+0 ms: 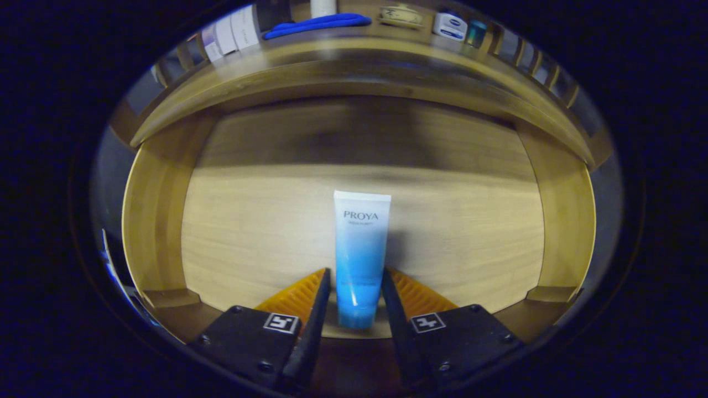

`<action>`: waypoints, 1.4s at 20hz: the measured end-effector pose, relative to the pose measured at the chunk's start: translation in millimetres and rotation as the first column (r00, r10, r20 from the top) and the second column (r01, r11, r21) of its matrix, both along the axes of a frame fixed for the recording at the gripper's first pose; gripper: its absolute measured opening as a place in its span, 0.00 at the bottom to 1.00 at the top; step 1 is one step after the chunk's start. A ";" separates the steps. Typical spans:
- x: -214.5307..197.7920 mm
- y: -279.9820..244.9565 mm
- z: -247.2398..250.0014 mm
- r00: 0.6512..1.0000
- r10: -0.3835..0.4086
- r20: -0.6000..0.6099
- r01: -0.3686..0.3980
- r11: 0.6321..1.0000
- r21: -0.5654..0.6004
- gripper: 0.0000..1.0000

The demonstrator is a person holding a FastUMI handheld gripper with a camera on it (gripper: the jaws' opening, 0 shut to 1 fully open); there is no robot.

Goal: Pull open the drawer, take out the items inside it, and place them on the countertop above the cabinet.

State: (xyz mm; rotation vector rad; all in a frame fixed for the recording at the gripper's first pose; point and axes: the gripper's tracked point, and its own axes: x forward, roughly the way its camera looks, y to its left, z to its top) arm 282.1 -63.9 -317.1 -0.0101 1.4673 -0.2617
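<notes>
I look down into the open wooden drawer (166, 221). A white-to-blue cosmetic tube (360, 243) sits on the drawer floor, with its flat crimped end pointing away from me and its cap end toward me. My gripper (356, 276) has its fingers around the lower half of the tube. Both fingertips (322, 282) touch its sides, so the gripper is shut on it. A faint shadow falls on the drawer floor just right of the tube.
Beyond the drawer, the cabinet's countertop (354, 55) carries a blue object (318, 23), white boxes (229, 30), a small lidded jar (401, 15), a white-and-blue jar (449, 26) and a teal bottle (475, 32). The drawer's side walls (564, 210) flank the tube at a distance.
</notes>
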 end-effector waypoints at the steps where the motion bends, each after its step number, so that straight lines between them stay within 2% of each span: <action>1: 0.5 -0.5 0.9 1.000 0.003 0.002 -0.003 1.000 0.003 0.55; 3: 2.0 -1.7 1.7 1.000 -0.005 0.011 0.005 1.000 0.018 0.46; 7: -6.5 6.9 10.7 0.999 -0.037 0.015 0.036 0.996 0.081 0.39; 9: -3.4 2.7 20.2 0.998 -0.034 0.046 0.031 0.998 0.060 0.37; 16: 12.9 3.9 69.2 0.989 -0.024 0.143 0.012 0.996 0.088 0.37; 22: 21.5 8.1 126.0 0.972 0.015 0.235 -0.038 0.995 0.095 0.37; 28: 60.5 5.8 163.8 0.949 0.039 0.313 -0.068 0.994 0.082 0.37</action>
